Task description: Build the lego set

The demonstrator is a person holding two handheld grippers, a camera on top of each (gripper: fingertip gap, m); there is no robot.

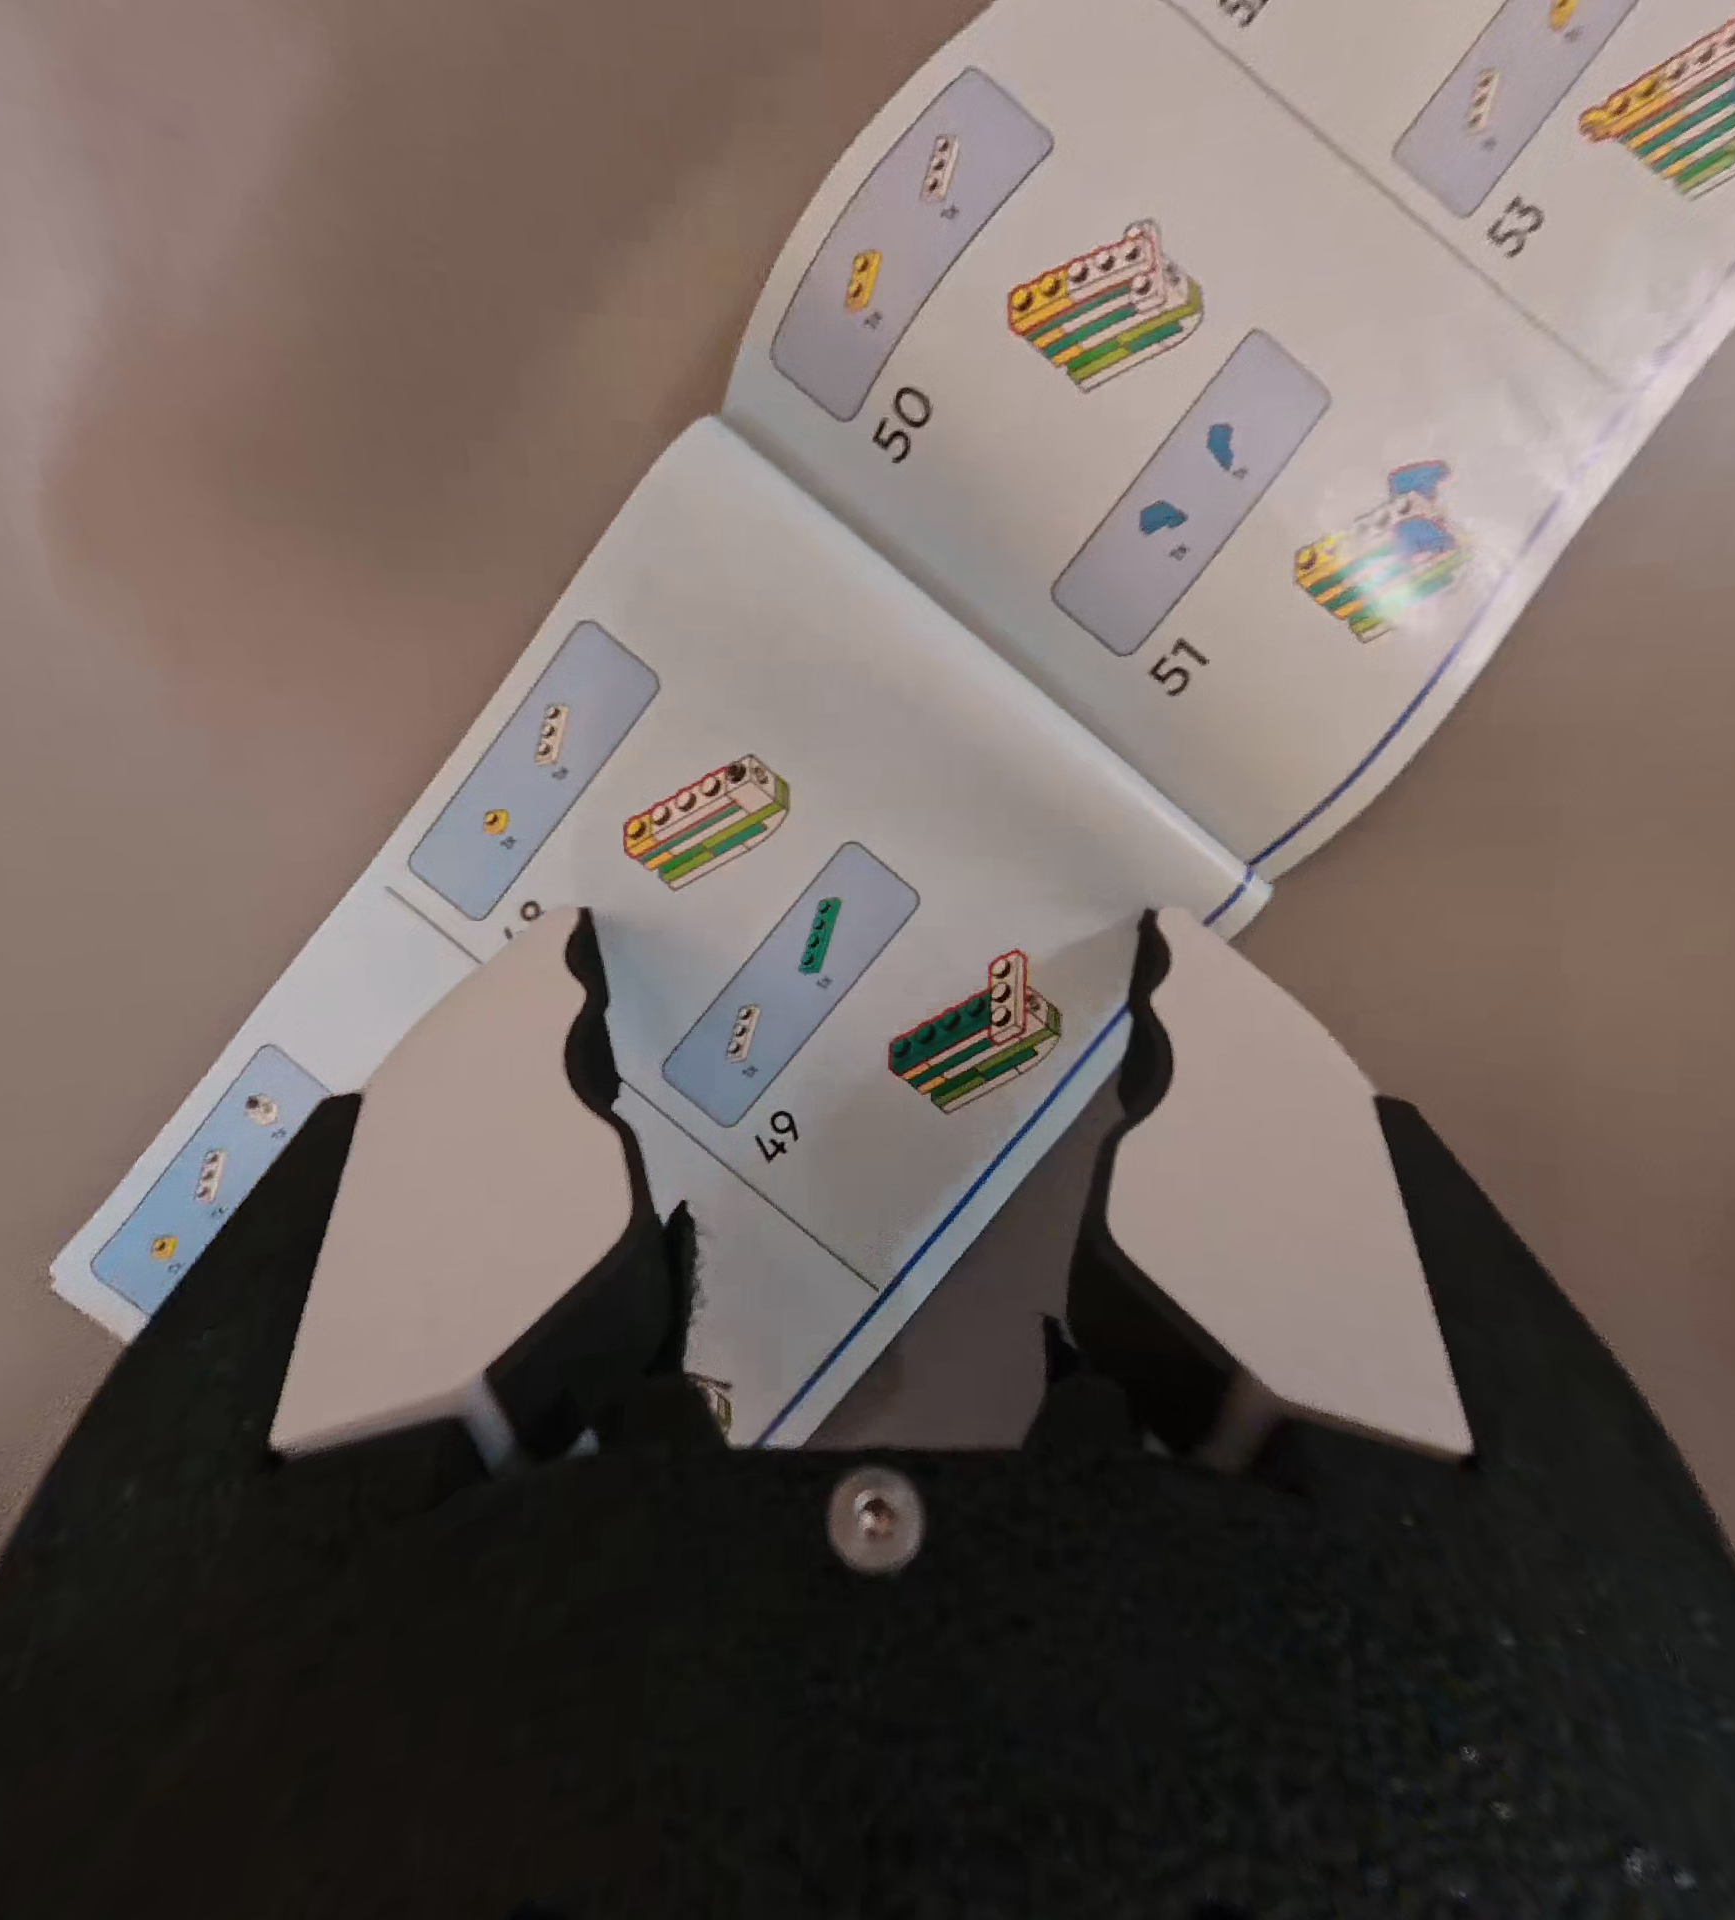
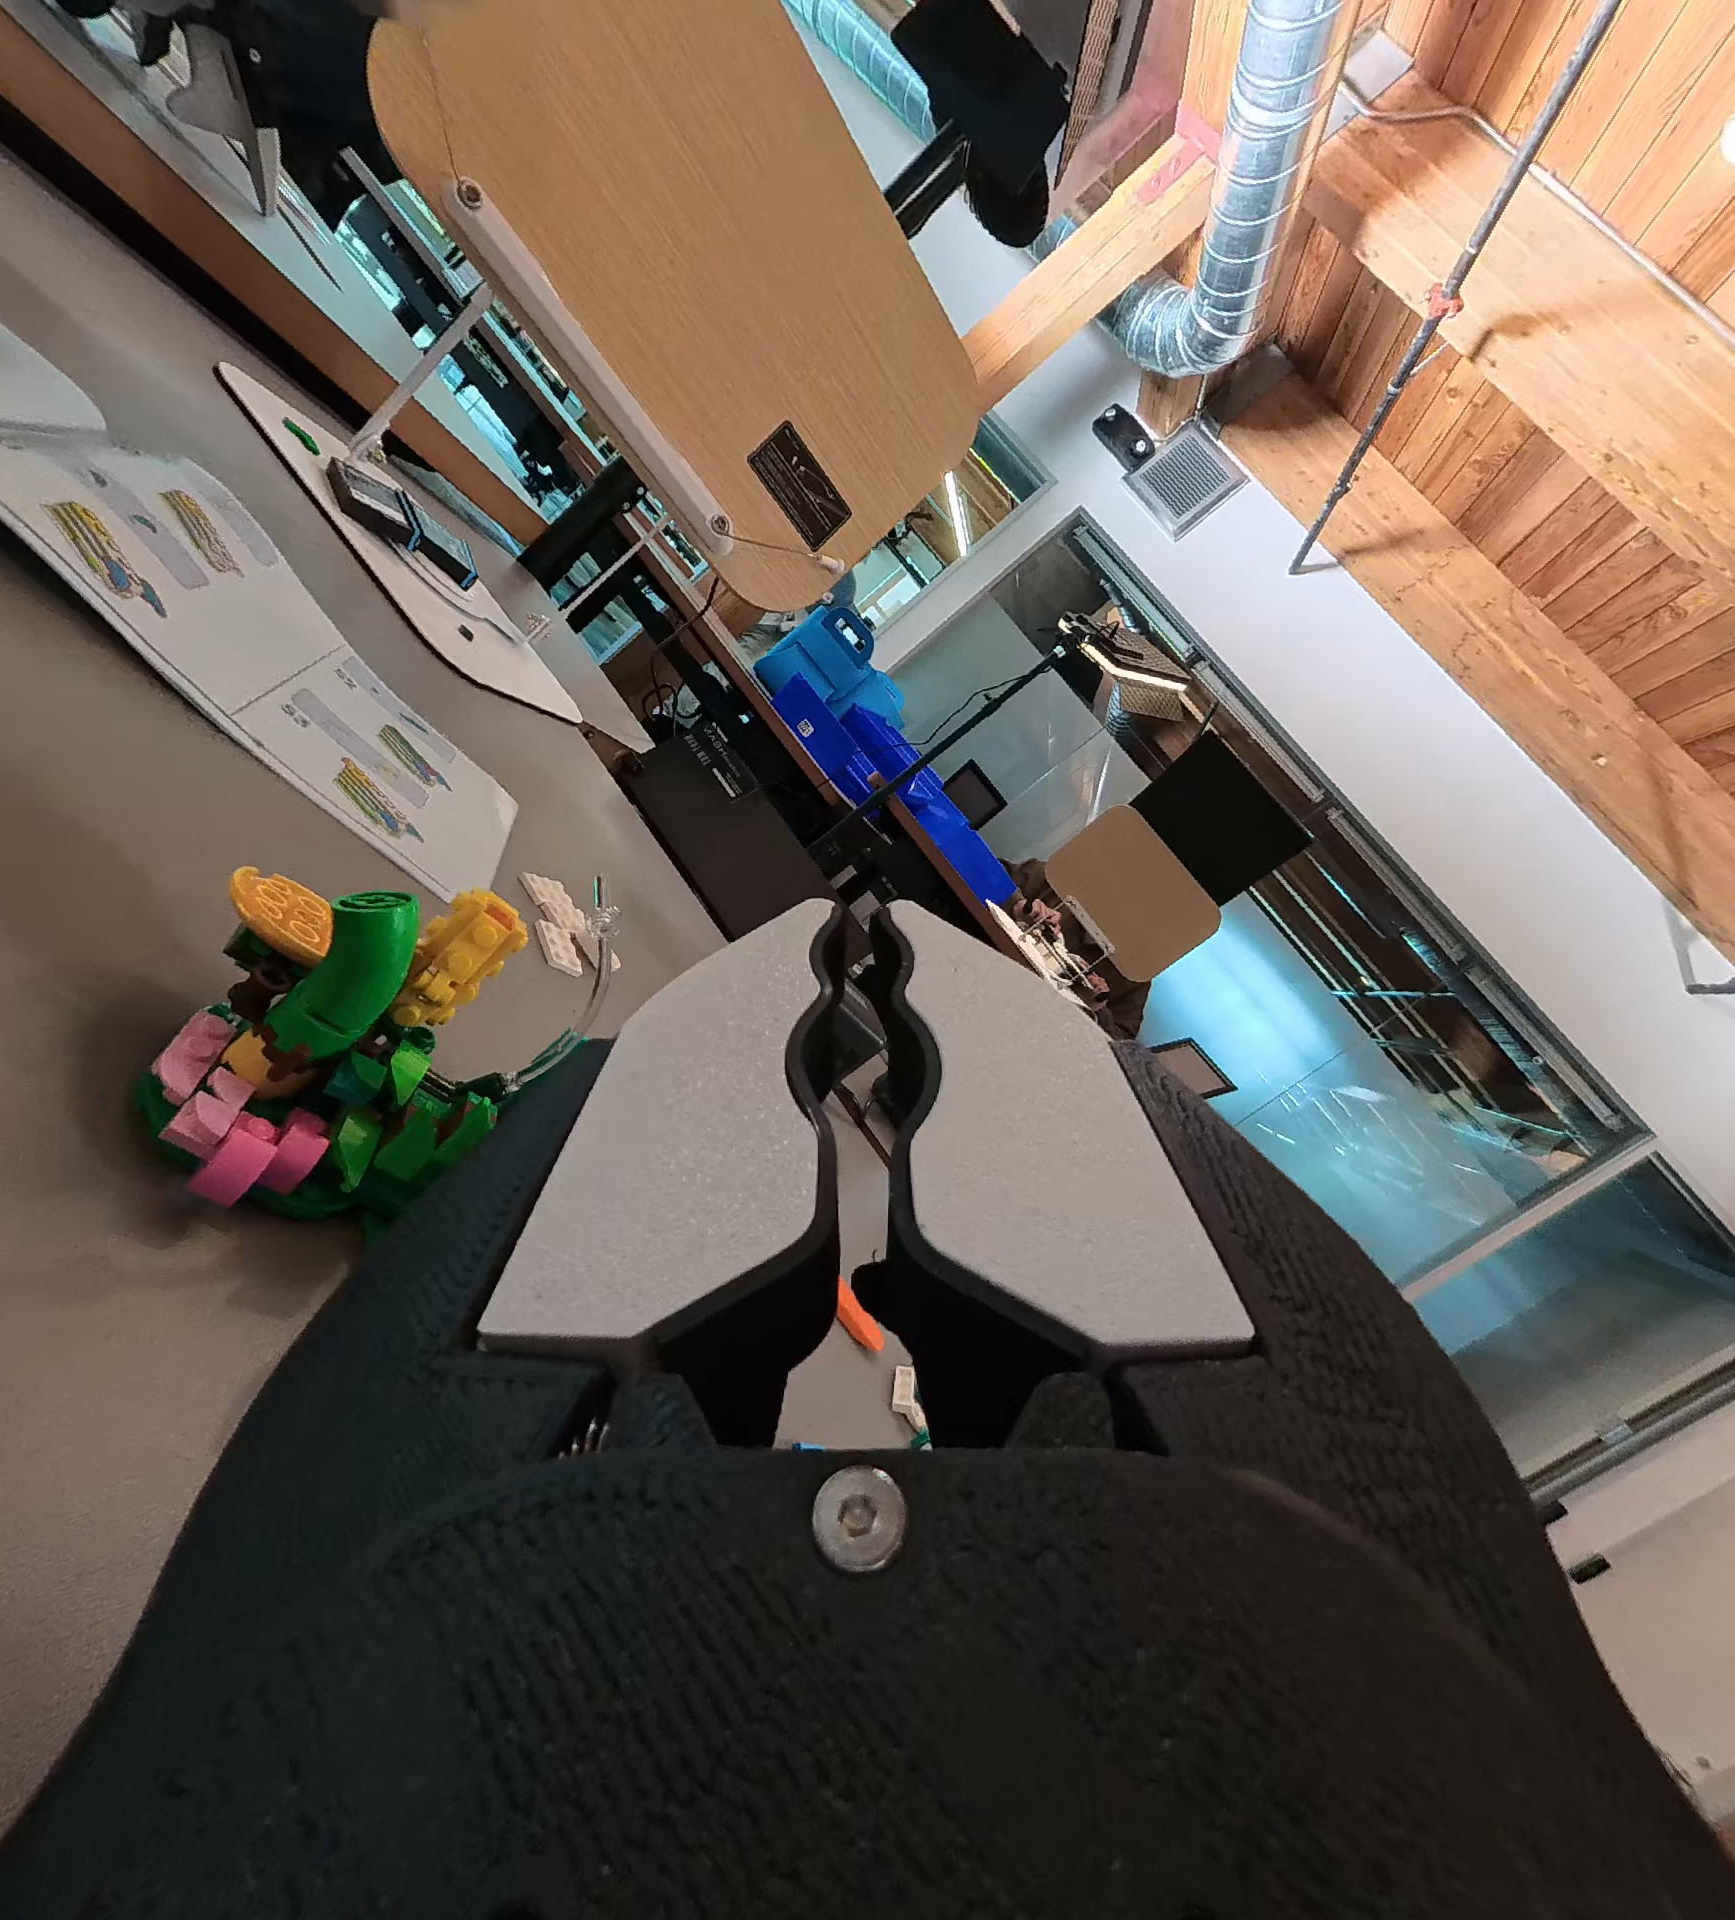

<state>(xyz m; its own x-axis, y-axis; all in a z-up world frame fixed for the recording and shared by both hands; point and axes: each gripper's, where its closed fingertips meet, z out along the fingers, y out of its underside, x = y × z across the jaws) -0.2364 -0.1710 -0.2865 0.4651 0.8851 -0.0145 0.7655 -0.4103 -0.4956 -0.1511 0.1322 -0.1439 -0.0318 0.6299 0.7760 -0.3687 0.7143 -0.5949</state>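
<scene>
The left hand-held gripper (image 1: 868, 935) hangs over an open booklet (image 1: 946, 644) of brick-building steps, its jaws spread wide with nothing between the fingers (image 1: 489, 1122) but printed page. The booklet lies flat on the desk (image 1: 219, 468), its fold running across the view just ahead of the fingertips – the nearer page sits under the gripper, the farther page beyond the fold. No pad touches the paper as far as the view shows; the gripper looks to be held above it.

The right hand-held gripper (image 2: 855, 920) is tilted steeply and points out past the desk edge toward the room. Its fingers (image 2: 717, 1122) stand nearly together at the tips, a thin slit between them, and nothing is gripped there. To its left on the desk (image 2: 42, 1039) stands a brick model (image 2: 312, 1049) – green, yellow and pink, with a clear curved piece at its side. Just beyond the model lie a few loose white plates (image 2: 556, 920), and farther off the same booklet (image 2: 250, 665). Under the gripper, seen through the gap at the finger roots, lie 2 or 3 small loose pieces, 1 of them an orange piece (image 2: 858, 1325).

As a judgement: neither gripper is working on a brick now. The left one is placed as if the pictured steps are being read, and the right one rests idle, well apart from the model and the loose plates.
</scene>
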